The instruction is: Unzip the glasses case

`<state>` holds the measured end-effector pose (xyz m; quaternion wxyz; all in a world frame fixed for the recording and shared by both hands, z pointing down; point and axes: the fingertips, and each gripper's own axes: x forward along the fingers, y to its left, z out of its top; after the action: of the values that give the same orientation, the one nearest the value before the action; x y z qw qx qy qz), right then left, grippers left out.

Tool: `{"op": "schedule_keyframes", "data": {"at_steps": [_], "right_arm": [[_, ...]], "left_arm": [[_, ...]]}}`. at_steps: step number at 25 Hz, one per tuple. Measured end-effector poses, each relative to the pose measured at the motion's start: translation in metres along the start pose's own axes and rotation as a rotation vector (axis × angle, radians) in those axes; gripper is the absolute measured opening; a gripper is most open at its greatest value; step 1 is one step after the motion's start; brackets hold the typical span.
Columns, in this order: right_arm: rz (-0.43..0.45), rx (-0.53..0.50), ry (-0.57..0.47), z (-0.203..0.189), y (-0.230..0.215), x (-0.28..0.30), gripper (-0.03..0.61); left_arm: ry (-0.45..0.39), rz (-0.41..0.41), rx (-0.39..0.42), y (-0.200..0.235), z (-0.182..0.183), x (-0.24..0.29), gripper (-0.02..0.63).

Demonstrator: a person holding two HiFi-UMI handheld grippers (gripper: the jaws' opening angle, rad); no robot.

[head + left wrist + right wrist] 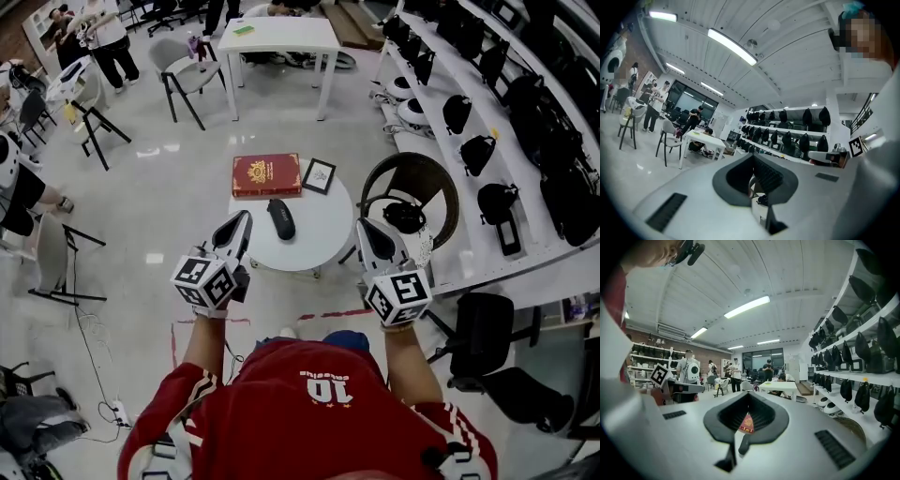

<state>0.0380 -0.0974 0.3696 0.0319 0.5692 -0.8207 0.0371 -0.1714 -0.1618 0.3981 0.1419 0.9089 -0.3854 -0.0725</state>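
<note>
Tongs in both hands are clenched and empty: left tongs [240,228] and right tongs [368,236] hover short of the table [323,234]. Glasses case [280,218] lies at its centre, at one o'clock from the left tongs, untouched; unzipping seems not begun.

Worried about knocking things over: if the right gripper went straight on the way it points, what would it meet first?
Likely the red book, which shows between its jaws, on the far side of the round table. The right gripper seems held above the tabletop, though, so it might pass over it.
</note>
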Motion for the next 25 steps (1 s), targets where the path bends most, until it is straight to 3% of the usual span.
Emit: {"op": "schedule_keyframes", "data": {"at_steps": [10, 25], "right_arm": [[-0.021, -0.002, -0.003, -0.005, -0.026, 0.012, 0.012], [0.067, -0.013, -0.024, 0.002, -0.056, 0.069, 0.012]], "left_arm": [[0.029, -0.016, -0.006, 0.003, -0.016, 0.035, 0.008], [0.024, 0.041, 0.058, 0.019, -0.006, 0.083, 0.009]]}}
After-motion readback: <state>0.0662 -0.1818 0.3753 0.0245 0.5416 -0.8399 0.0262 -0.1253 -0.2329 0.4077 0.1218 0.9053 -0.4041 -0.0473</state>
